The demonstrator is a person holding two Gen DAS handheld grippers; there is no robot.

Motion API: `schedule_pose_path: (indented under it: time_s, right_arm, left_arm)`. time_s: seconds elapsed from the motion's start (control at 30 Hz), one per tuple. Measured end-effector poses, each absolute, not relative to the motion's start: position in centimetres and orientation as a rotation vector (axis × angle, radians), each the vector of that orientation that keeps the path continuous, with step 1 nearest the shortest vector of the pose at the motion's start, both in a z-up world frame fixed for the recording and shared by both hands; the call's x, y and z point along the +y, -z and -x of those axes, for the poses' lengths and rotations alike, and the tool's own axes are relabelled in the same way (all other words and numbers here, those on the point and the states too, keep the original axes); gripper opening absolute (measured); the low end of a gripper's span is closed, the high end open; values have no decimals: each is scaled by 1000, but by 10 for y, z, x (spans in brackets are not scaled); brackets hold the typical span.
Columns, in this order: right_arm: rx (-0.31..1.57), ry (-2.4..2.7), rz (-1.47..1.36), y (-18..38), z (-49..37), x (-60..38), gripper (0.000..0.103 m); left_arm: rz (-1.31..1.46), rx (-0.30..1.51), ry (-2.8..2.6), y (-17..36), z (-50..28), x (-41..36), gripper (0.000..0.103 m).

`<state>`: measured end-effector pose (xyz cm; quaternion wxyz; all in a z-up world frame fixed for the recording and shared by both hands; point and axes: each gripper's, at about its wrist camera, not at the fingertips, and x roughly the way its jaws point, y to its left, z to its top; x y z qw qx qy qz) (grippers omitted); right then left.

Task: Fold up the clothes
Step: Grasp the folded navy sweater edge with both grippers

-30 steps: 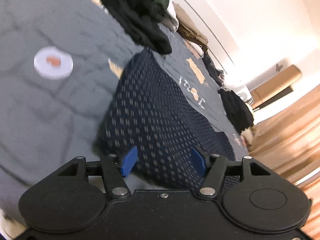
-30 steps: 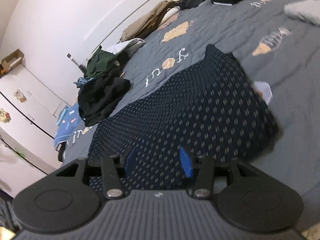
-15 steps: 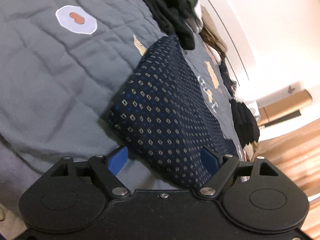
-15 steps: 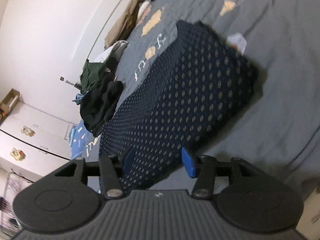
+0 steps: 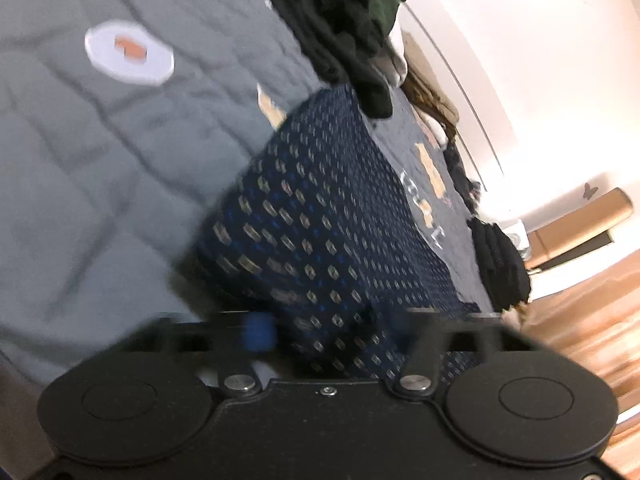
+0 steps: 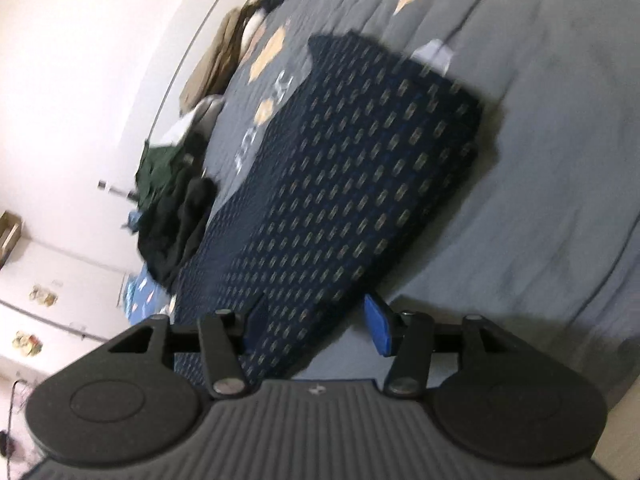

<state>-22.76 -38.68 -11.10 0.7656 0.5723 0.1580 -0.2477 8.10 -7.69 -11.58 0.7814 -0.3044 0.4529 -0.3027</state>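
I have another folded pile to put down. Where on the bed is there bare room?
Bare grey quilt lies right of the navy patterned garment in the right wrist view, and around the white round patch in the left. The wall side is crowded: black and green clothes heap, tan clothes.

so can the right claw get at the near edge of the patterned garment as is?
Probably yes. The right claw already straddles the near edge of the navy patterned garment, its blue pads apart and fabric between them. Nothing lies in the way on the grey bedspread.
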Motion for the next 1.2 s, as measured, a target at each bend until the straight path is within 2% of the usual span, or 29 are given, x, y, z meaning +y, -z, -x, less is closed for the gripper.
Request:
schedule_pose_path:
  time_s: [0.17,0.27,0.37,0.43,0.47,0.6,0.7,0.73,0.83,1.03,1.2]
  right_arm:
    - [253,682,-1291,120,251,-403,52]
    - [233,701,-1325,127,252,-411,53]
    - [213,676,-1351,134,243,-413,55]
    - [208,674,-1353,137,239,-413,56]
    - [202,675,-1353,138,238,-413,56]
    - [165,688,-1382,139,243,-417,56]
    - [126,727,-1377,137,251,-419,48]
    - [112,743,-1367,136,254,-420,37]
    - [77,753,-1352,132,261,-424,18]
    - [38,774,-1299,113,270,-418,14]
    - [162,824,-1337,126,269,-419,17]
  left_arm:
    - [725,1005,589,122,-87,-67,26]
    - [709,1026,580,128,-89,-71,34]
    - [682,1017,609,127,-89,-80,48]
    - [671,1013,622,126,-89,-83,49]
    - [668,1011,624,126,-90,-84,48]
    - [695,1000,601,127,-91,-77,22]
    - [731,975,588,122,-92,-68,13]
    - [739,964,586,120,-93,-66,12]
    - [731,931,589,111,-91,-63,9]
    - [697,905,592,95,-86,-53,8]
    - [657,971,571,107,-92,-59,10]
